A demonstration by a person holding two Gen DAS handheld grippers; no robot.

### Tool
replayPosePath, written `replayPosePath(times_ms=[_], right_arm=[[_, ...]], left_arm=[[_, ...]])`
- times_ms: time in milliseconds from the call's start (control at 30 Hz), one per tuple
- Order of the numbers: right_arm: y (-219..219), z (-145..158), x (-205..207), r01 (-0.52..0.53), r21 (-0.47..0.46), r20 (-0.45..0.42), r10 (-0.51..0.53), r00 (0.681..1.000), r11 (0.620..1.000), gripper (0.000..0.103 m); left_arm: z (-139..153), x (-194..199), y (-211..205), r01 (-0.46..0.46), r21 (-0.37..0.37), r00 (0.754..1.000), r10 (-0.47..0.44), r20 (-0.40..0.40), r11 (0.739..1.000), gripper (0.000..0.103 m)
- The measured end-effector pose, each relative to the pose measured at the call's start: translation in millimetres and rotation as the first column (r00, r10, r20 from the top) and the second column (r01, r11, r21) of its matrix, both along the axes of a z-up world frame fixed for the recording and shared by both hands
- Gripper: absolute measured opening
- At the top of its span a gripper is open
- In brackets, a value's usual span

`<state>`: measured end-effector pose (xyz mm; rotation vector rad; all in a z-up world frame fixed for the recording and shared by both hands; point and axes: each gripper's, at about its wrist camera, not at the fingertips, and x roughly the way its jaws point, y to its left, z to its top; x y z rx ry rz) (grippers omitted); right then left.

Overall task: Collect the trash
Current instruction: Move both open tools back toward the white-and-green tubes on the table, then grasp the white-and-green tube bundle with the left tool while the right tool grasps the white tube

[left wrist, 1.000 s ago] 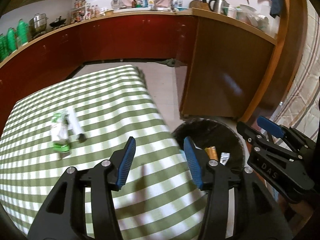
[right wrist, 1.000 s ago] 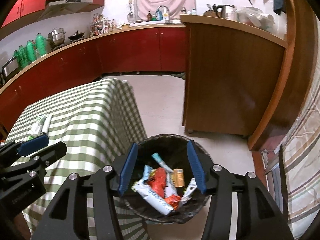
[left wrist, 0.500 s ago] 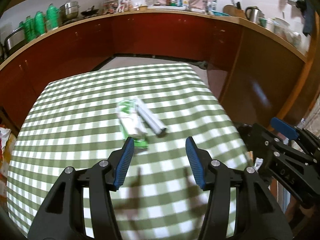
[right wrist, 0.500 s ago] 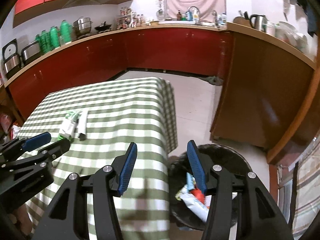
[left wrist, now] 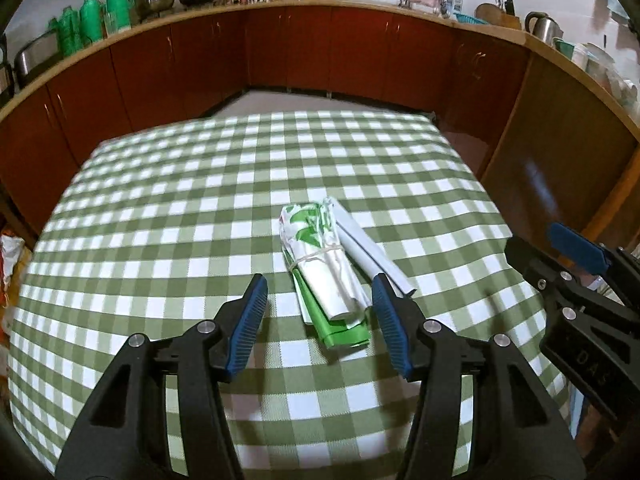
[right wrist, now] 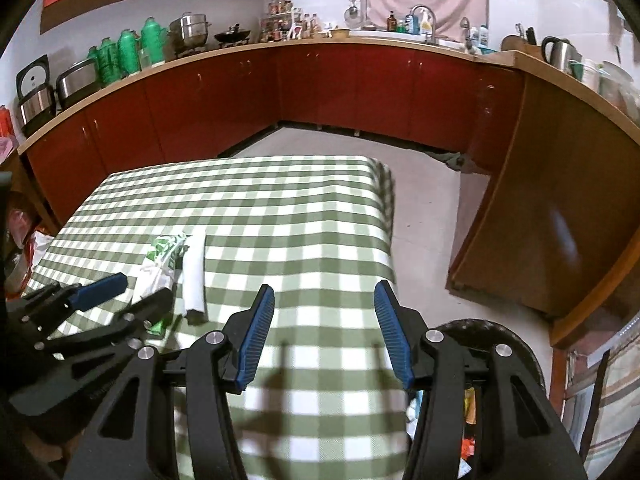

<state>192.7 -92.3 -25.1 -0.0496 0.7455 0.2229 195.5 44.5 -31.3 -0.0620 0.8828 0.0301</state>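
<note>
A rolled white and green wrapper bundle (left wrist: 326,268) tied with a band lies on the green checked tablecloth (left wrist: 180,220), with a white paper roll (left wrist: 370,254) beside it on the right. My left gripper (left wrist: 318,318) is open, its blue pads on either side of the bundle's near end. In the right wrist view the bundle (right wrist: 160,260) and the paper roll (right wrist: 194,274) lie at the left, with the left gripper (right wrist: 120,292) over them. My right gripper (right wrist: 324,332) is open and empty above the table's near right part. A black trash bin (right wrist: 500,344) with wrappers stands on the floor below it.
Red kitchen cabinets (right wrist: 320,92) curve around the back. A wooden counter side (right wrist: 560,220) stands to the right of the table, with bare floor (right wrist: 424,216) between them. Bags (left wrist: 10,248) sit off the table's left edge.
Both grippers swung left from the bin toward the table. The left one has come forward so that the bundle sits between its open pads. Nothing was grasped.
</note>
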Motion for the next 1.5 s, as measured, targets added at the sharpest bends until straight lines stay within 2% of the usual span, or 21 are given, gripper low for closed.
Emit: replayPosePath(times_ms=[167, 233, 267, 300, 600, 900, 1200, 1233, 1400, 1500], right_arm=[[12.6, -3.5, 7.3, -0.022, -0.004, -0.018, 0.022, 1.000, 1.000, 0.052], [16.6, -3.1, 8.1, -0.032, -0.013, -0.020, 0.032, 0.999, 0.999, 0.052], [18.5, -2.6, 8.3, -0.035, -0.014, -0.018, 0.035, 0.999, 0.999, 0.052], [20.1, -1.7, 6.6, -0.039, -0.013, -0.016, 0.039, 0.999, 0.999, 0.052], [47.2, -0.5, 8.1, -0.097, -0.020, -0.023, 0.097, 0.995, 0.995, 0.052], [81.2, -9.1, 15.7, -0.165, -0.011, -0.085, 0.163, 0.983, 0.986, 0.052], [91.6, -22.0, 22.1, -0.164, -0.029, -0.140, 0.158, 0.978, 0.986, 0.051], [91.7, -22.1, 21.4, -0.161, -0.027, -0.140, 0.156, 0.978, 0.987, 0.050], [99.0, -20.7, 15.8, -0.189, -0.021, -0.144, 0.184, 0.972, 0.982, 0.022], [106.1, -19.5, 10.8, -0.198, -0.032, -0.143, 0.191, 0.971, 0.980, 0.018]], left_arm=[[-5.0, 6.5, 10.4, 0.011, -0.046, 1.000, -0.012, -0.019, 0.999, 0.051], [-4.5, 7.2, 14.5, 0.013, -0.058, 1.000, -0.014, -0.017, 0.998, 0.042], [-5.0, 7.2, 16.4, 0.017, -0.061, 1.000, -0.018, -0.016, 0.998, 0.033], [-5.4, 7.1, 18.3, 0.022, -0.063, 1.000, -0.023, -0.016, 0.998, 0.031], [-3.1, -5.2, 40.6, 0.016, -0.048, 1.000, -0.016, -0.003, 0.999, 0.029], [-1.2, -24.1, 97.3, -0.078, -0.019, 0.997, 0.078, -0.003, 0.997, 0.029], [-3.4, -42.5, 146.3, -0.154, -0.005, 0.988, 0.154, -0.010, 0.988, 0.029], [-3.8, -43.3, 149.2, -0.159, -0.007, 0.987, 0.159, -0.010, 0.987, 0.029], [-4.2, -47.1, 154.7, -0.160, -0.015, 0.987, 0.160, -0.008, 0.987, 0.029], [-3.7, -49.0, 154.3, -0.158, -0.020, 0.987, 0.158, -0.007, 0.987, 0.029]])
